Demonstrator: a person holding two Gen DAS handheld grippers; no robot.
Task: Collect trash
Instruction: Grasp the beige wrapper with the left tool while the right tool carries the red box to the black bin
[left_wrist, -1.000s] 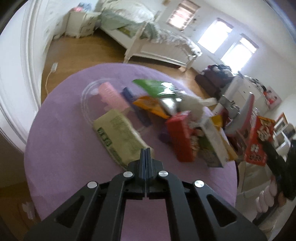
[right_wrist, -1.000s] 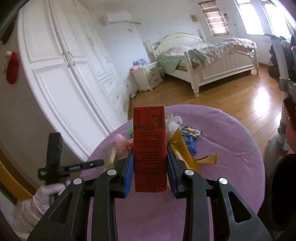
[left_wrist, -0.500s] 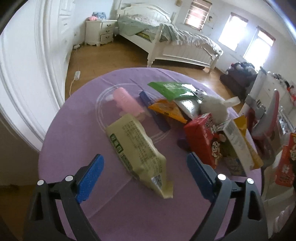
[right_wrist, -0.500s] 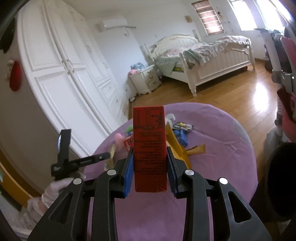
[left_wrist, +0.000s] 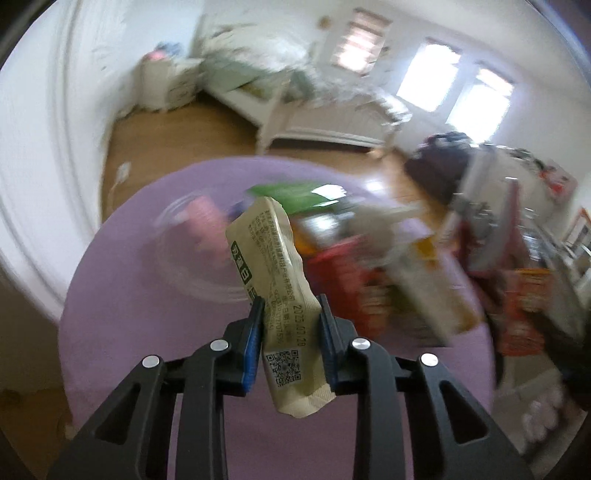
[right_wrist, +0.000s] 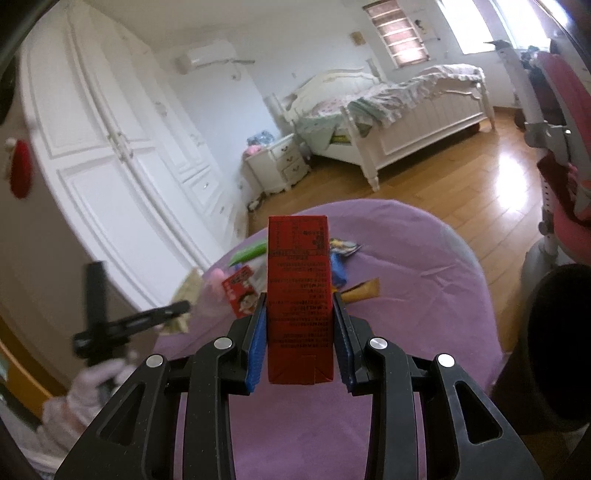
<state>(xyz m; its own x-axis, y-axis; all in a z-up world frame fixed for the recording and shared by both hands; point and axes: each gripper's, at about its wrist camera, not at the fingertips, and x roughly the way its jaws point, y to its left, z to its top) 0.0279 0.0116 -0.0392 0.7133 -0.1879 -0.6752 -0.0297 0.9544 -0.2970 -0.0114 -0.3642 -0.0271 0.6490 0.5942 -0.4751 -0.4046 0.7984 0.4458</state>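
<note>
Left hand-held gripper (left_wrist: 289, 334) clamps wrapper (left_wrist: 275, 269); trash beyond blurred.

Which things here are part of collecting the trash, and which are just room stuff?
Part of the job:
- beige crinkled snack wrapper, clamped in left gripper
- red rectangular drink carton, clamped in right gripper
- green flat wrapper on the table

Just around:
- round purple table
- white bed
- white nightstand

Motion-blurred litter pile (left_wrist: 373, 273) on purple table (left_wrist: 147, 295), red carton (right_wrist: 298, 295) hiding wrappers behind it
</note>
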